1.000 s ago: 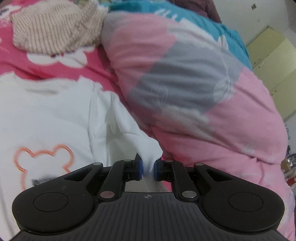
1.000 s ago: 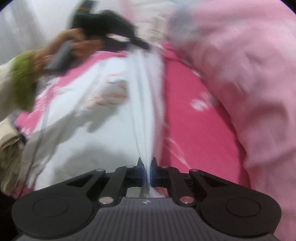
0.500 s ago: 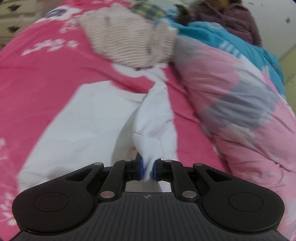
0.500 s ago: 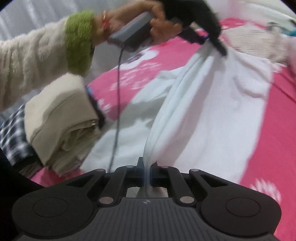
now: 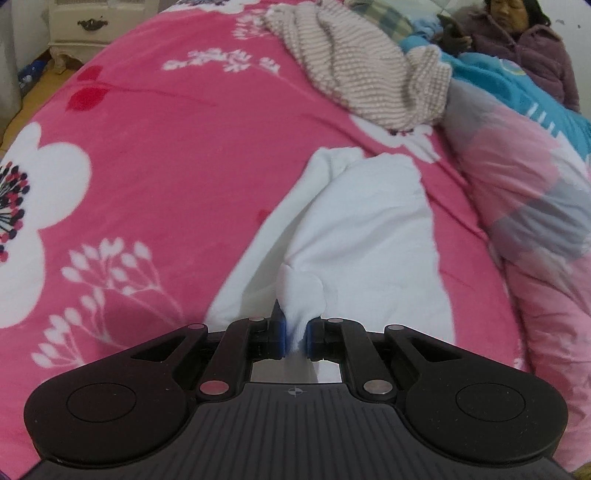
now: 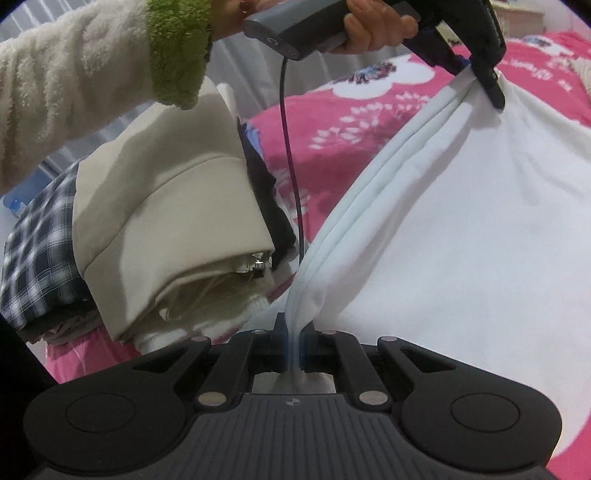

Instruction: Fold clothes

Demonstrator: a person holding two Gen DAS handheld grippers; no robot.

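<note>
A white garment [image 5: 362, 236] lies spread on the pink flowered bedspread [image 5: 155, 155]. My left gripper [image 5: 294, 338] is shut on a bunched corner of it, lifted just above the bed. My right gripper [image 6: 293, 350] is shut on the folded edge of the same white garment [image 6: 461, 229], which stretches taut as a ridge up to the left gripper [image 6: 480, 70] at the top right. A hand [image 6: 373, 29] in a fluffy cream sleeve with a green cuff holds that left gripper. The garment's printed side is hidden.
A stack of folded clothes, cream on top [image 6: 159, 221] and blue plaid [image 6: 37, 251] below, sits left of my right gripper. A striped beige knit [image 5: 365, 70] lies further up the bed. A pink and grey quilt [image 5: 535, 221] bulks at the right, with a seated person [image 5: 524, 48] behind it.
Both grippers swung leftward over the bed with the white garment held between them. Its near edge has folded over, the bear print is now hidden, and the folded stack came into the right view.
</note>
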